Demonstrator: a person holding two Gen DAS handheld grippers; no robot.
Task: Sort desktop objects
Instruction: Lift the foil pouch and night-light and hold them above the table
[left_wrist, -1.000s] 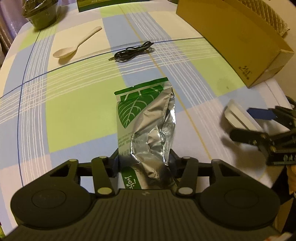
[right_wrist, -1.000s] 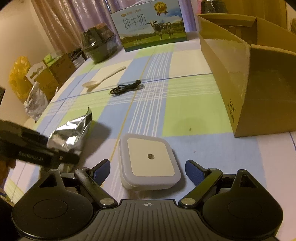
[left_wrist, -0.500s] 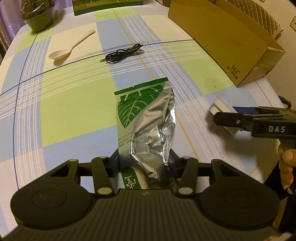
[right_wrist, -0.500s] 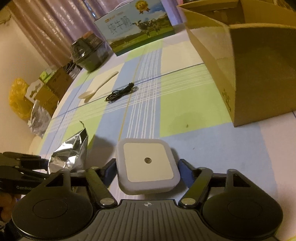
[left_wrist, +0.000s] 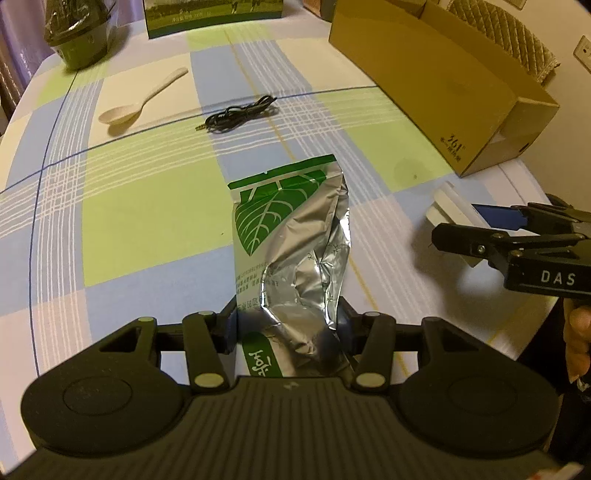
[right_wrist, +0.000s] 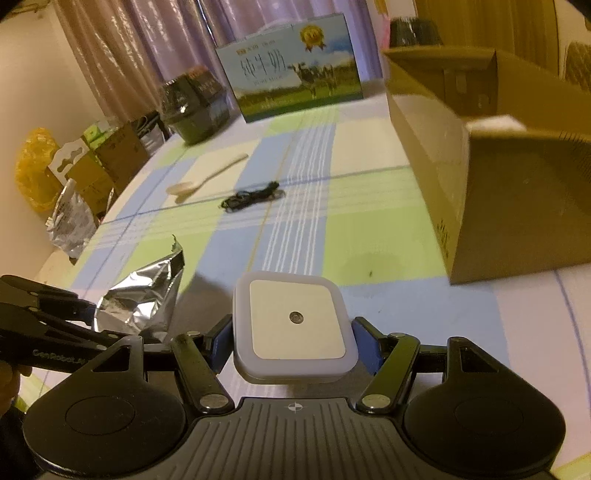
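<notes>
My left gripper (left_wrist: 288, 317) is shut on a crumpled silver foil pouch with a green leaf print (left_wrist: 291, 236), held above the checked tablecloth. My right gripper (right_wrist: 294, 334) is shut on a white square night light (right_wrist: 295, 325), lifted off the table, its blue pads pressing both sides. In the left wrist view the right gripper (left_wrist: 498, 229) shows at the right edge with the white night light (left_wrist: 448, 203) between its fingers. The foil pouch (right_wrist: 144, 295) and the left gripper's fingers (right_wrist: 55, 317) appear low left in the right wrist view.
An open cardboard box (left_wrist: 443, 77) stands at the right, also seen as the cardboard box (right_wrist: 498, 177). A pale spoon (left_wrist: 140, 99) and a coiled black cable (left_wrist: 236, 116) lie further back. A milk carton (right_wrist: 291, 81) and a dark wrapped pot (left_wrist: 77, 33) stand at the far edge.
The right gripper closed on the night light and lifted it off the table, tilting up. The left gripper kept holding the pouch and drew slightly back and up.
</notes>
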